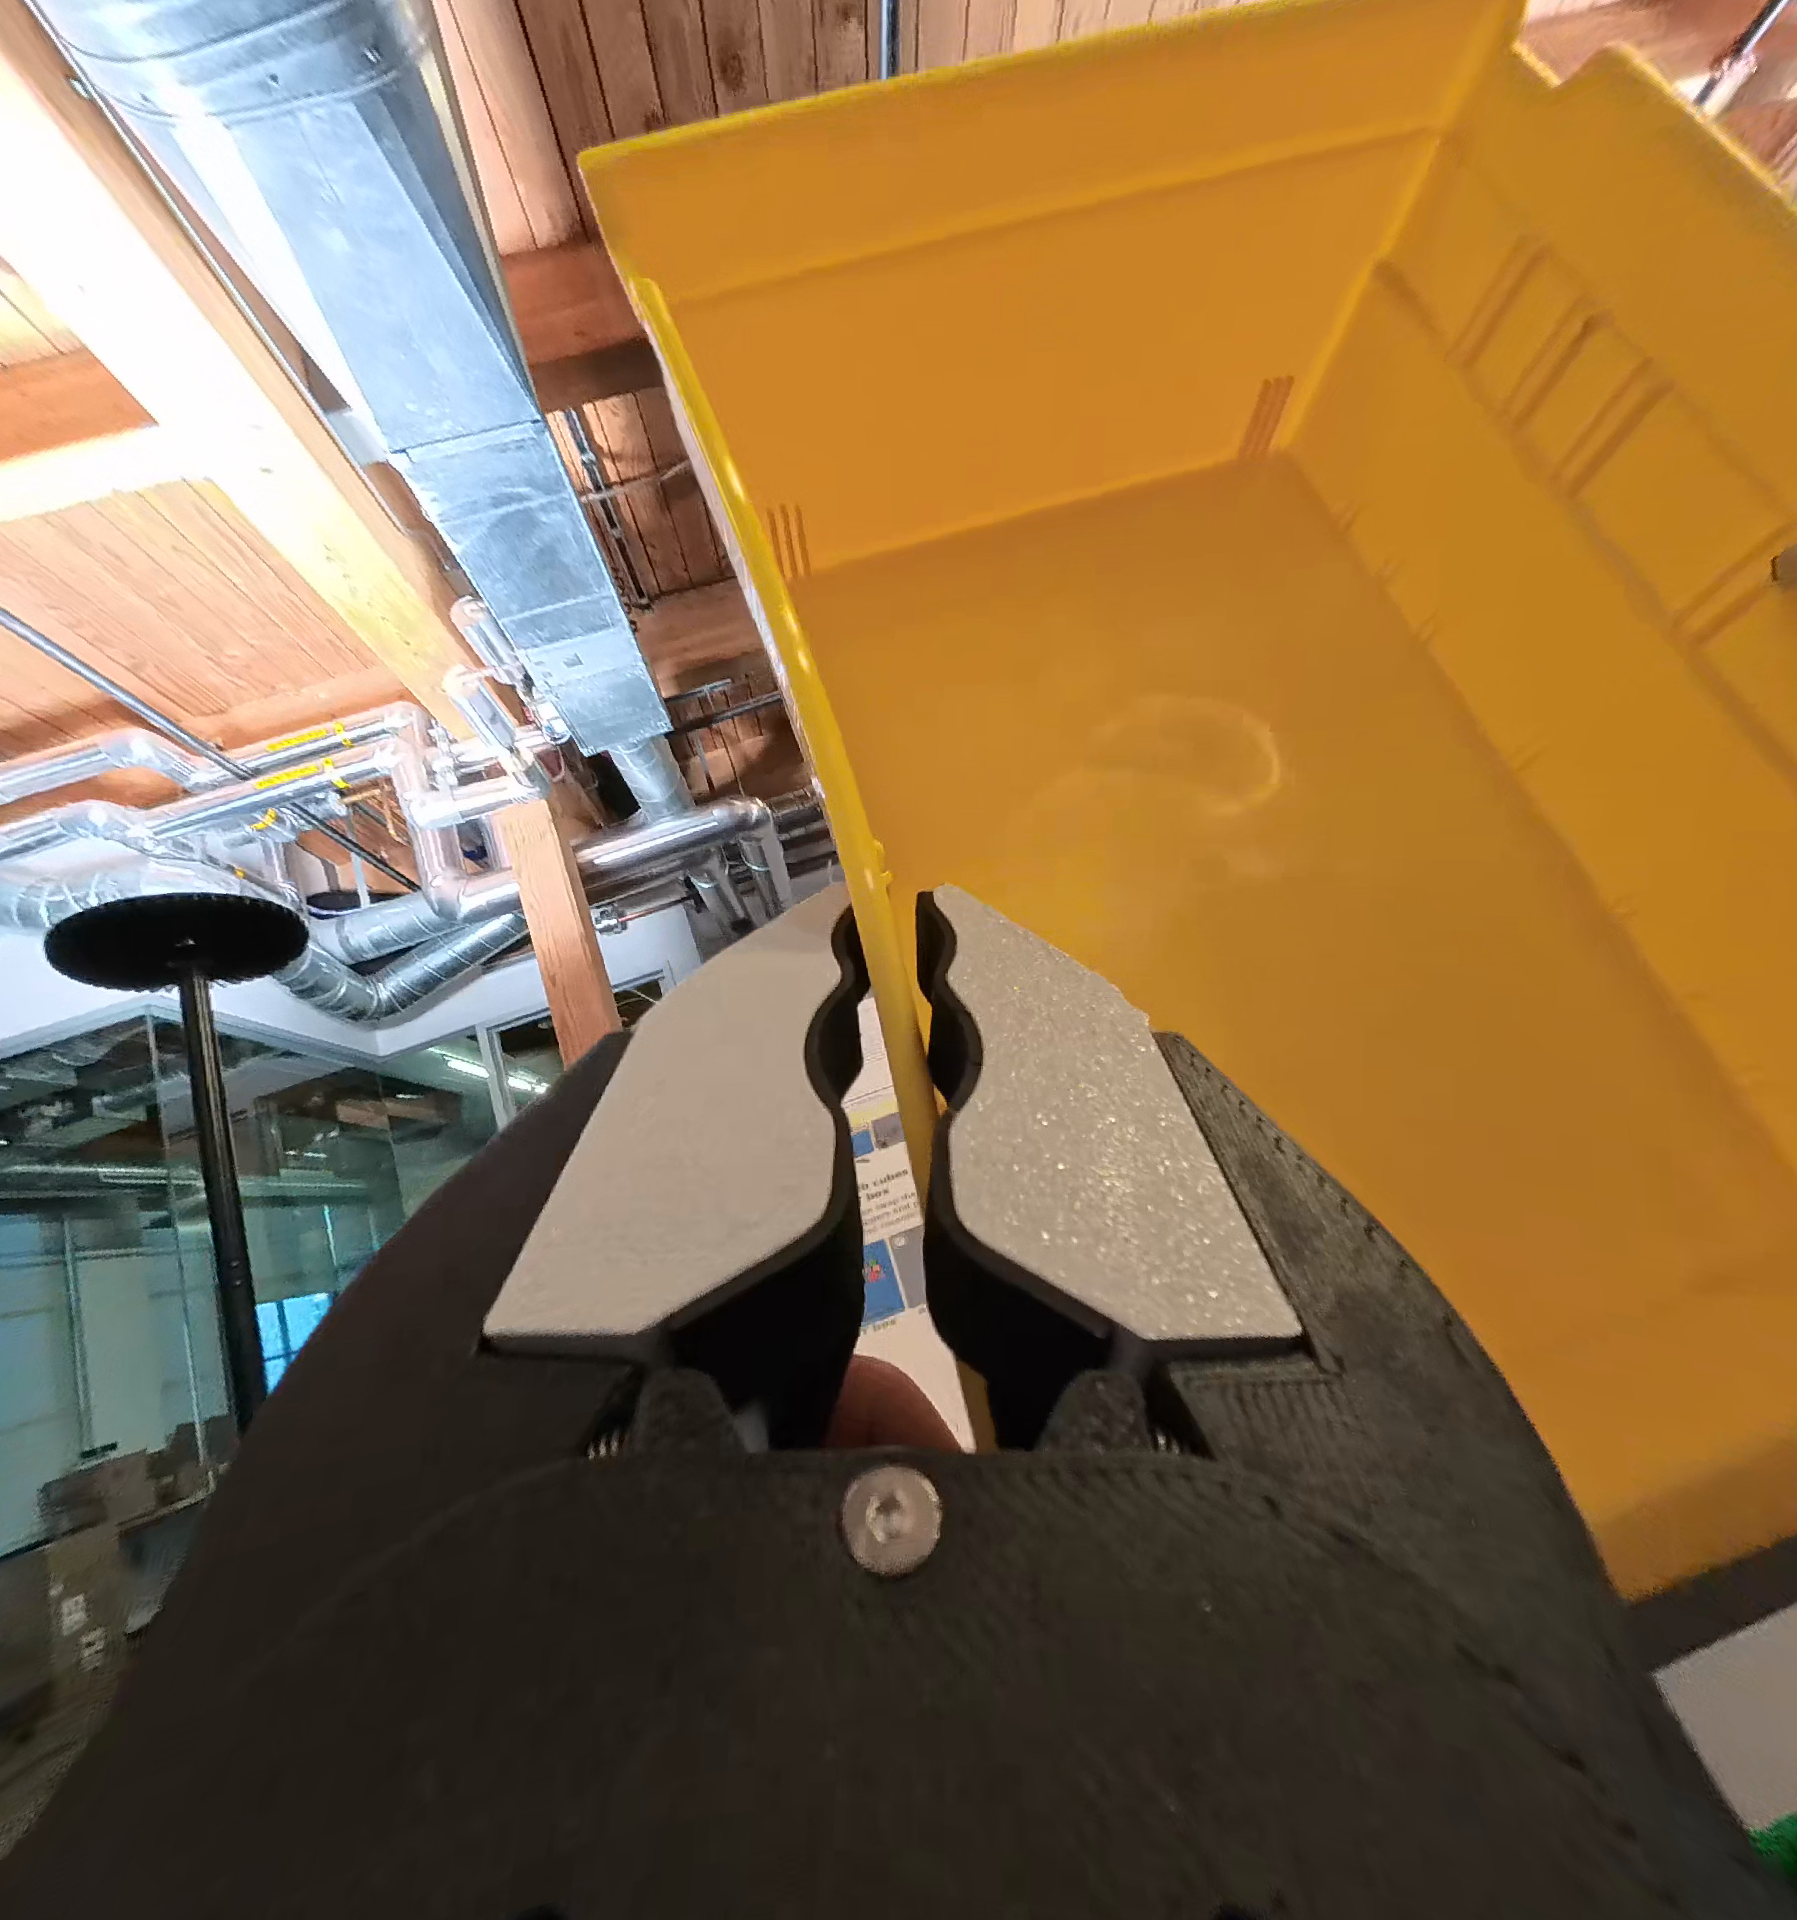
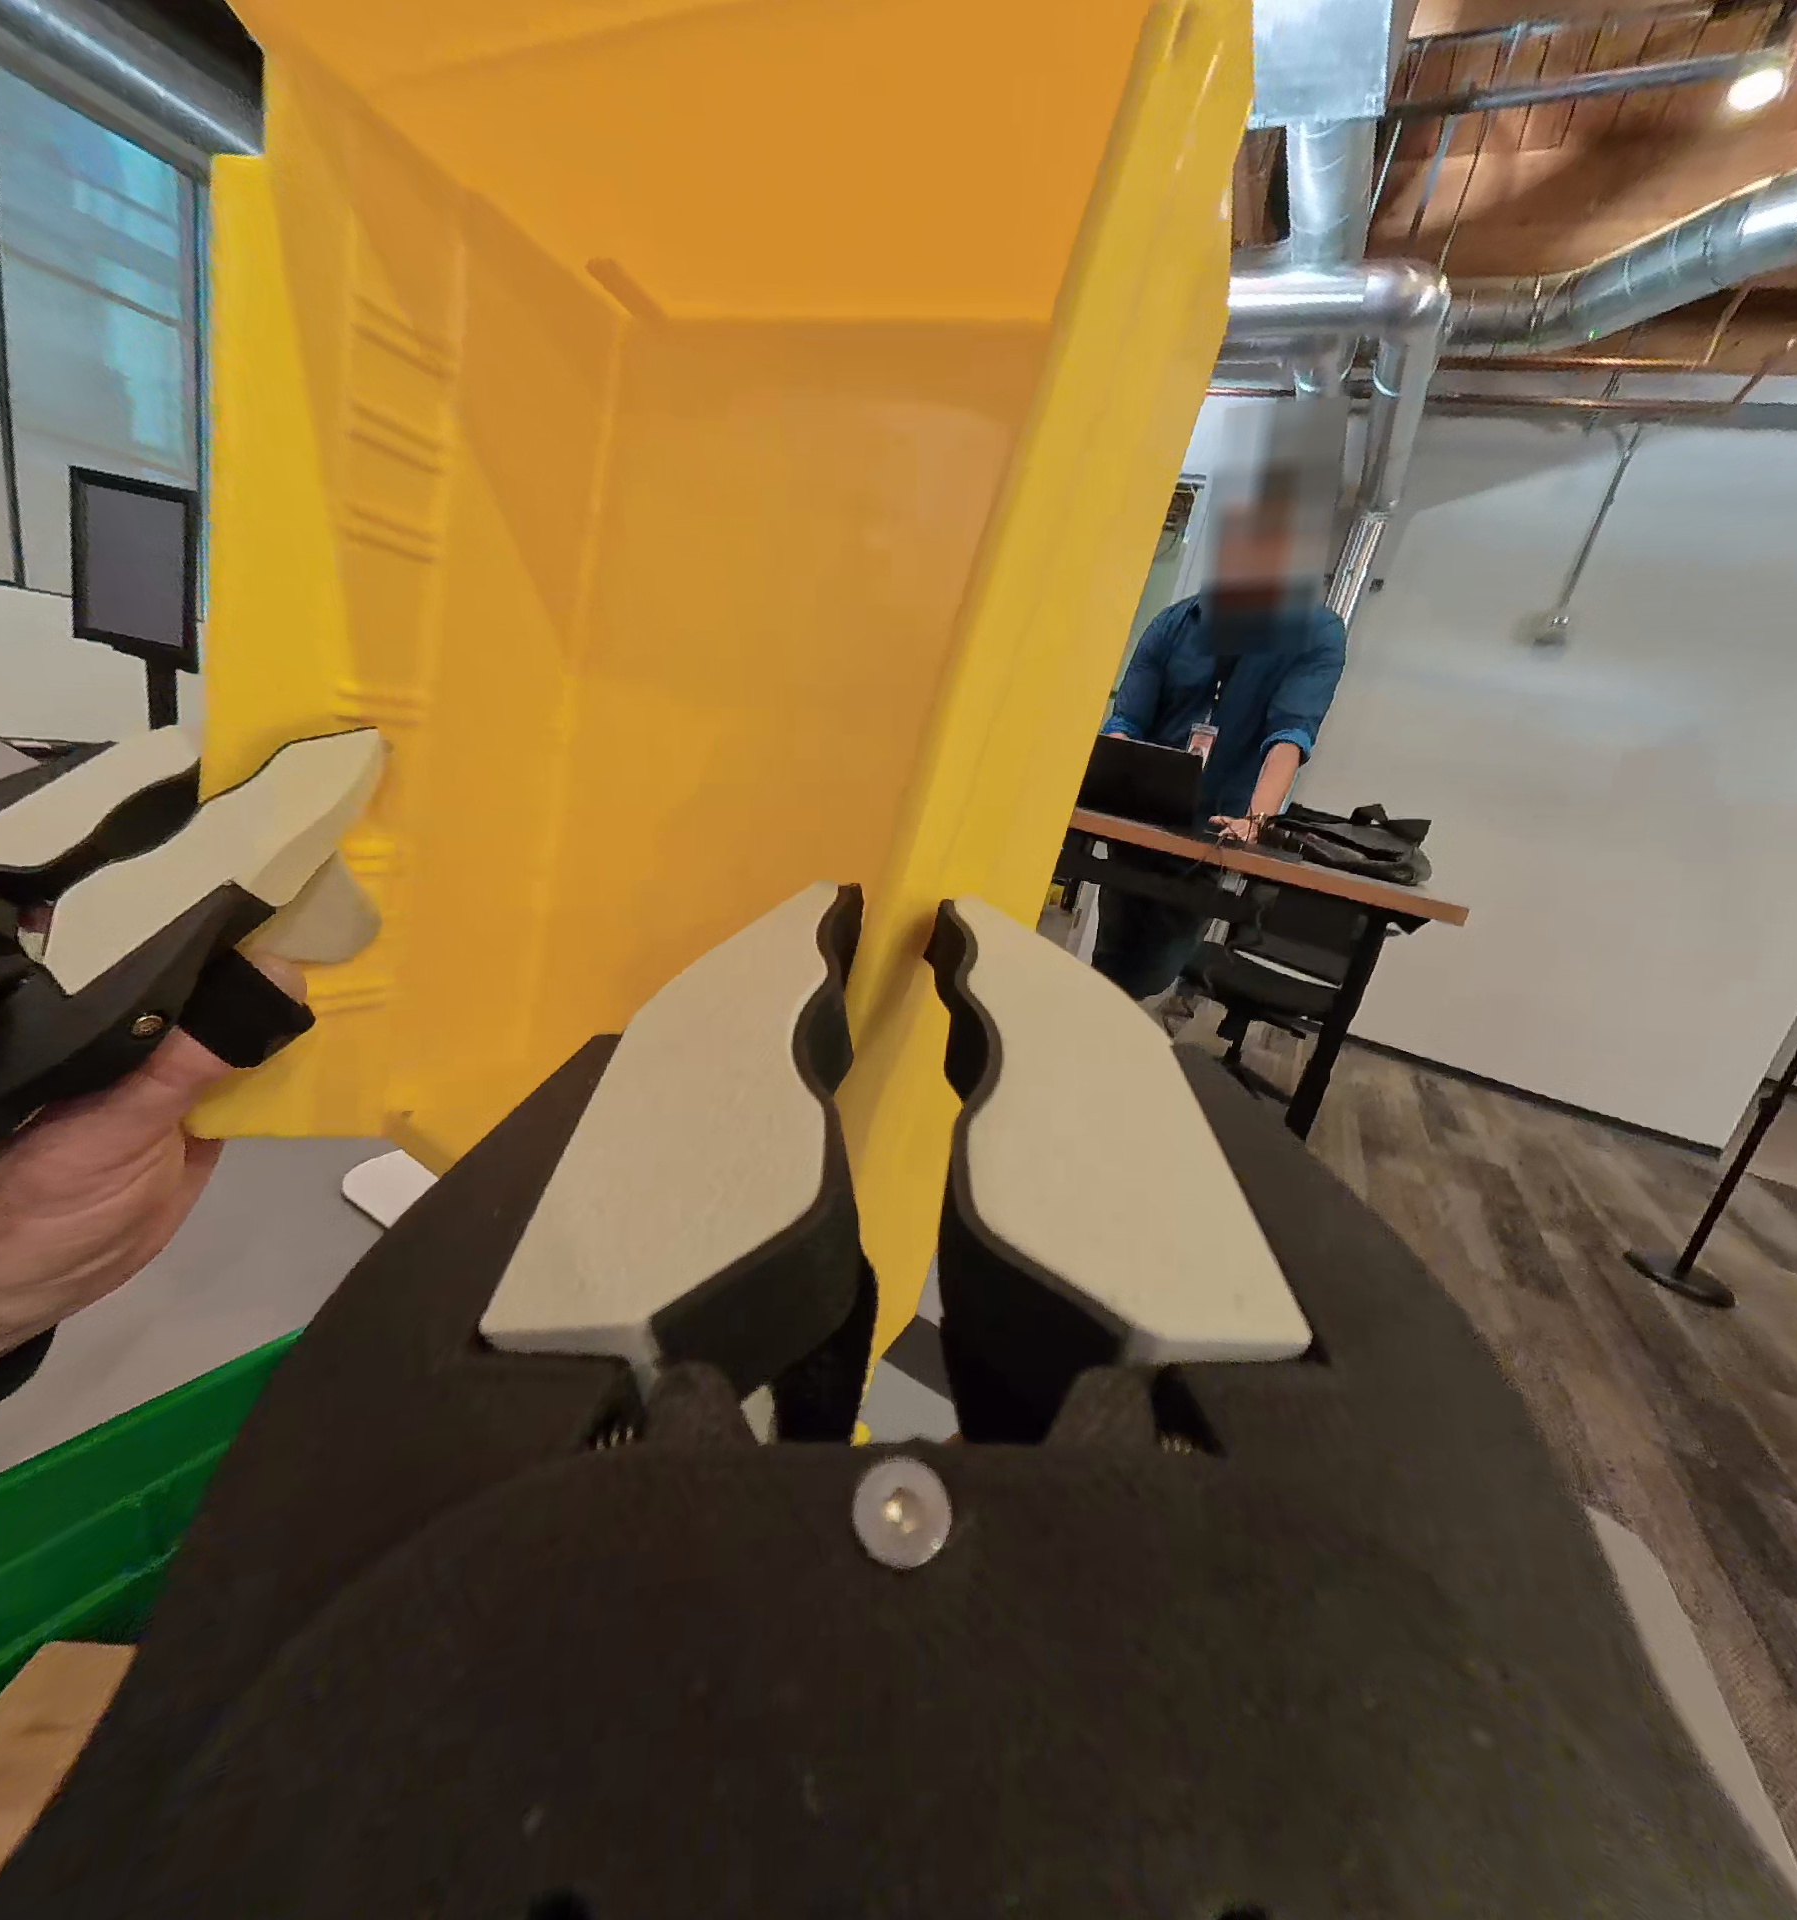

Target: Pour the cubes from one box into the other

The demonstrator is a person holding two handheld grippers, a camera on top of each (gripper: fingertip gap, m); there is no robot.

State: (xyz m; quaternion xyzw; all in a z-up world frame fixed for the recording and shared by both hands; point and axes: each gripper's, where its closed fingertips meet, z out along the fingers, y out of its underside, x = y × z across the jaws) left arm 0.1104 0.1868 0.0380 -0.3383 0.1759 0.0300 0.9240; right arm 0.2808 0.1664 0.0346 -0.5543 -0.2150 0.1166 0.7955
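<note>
Yellow box (image 1: 1237,831) held up off the tabletop (image 2: 281,1226), tipped steeply; interior faces both cameras and shows bare, no cubes visible inside.

Left hand-held gripper (image 1: 892,935): closed down to a narrow slit on one thin side wall of the yellow box, wall edge running between the two grey fingers (image 1: 1081,1122). In the right wrist view the same gripper (image 2: 359,821) shows at far left, clamped on the ribbed side wall, a person's hand (image 2: 63,1174) wrapped around its grip.

Right hand-held gripper (image 2: 896,925): likewise nearly closed, pinching the opposite side wall of the box, wall edge sandwiched between its pale fingers (image 2: 707,1122).

Green box (image 2: 83,1496) sits low at left under the yellow one, only its rim and outer wall in view; contents not visible.

Background: person in a blue shirt (image 2: 1226,707) standing at a desk (image 2: 1278,862) with a laptop (image 2: 1138,779), well apart. Ceiling ducts (image 1: 437,343) overhead
</note>
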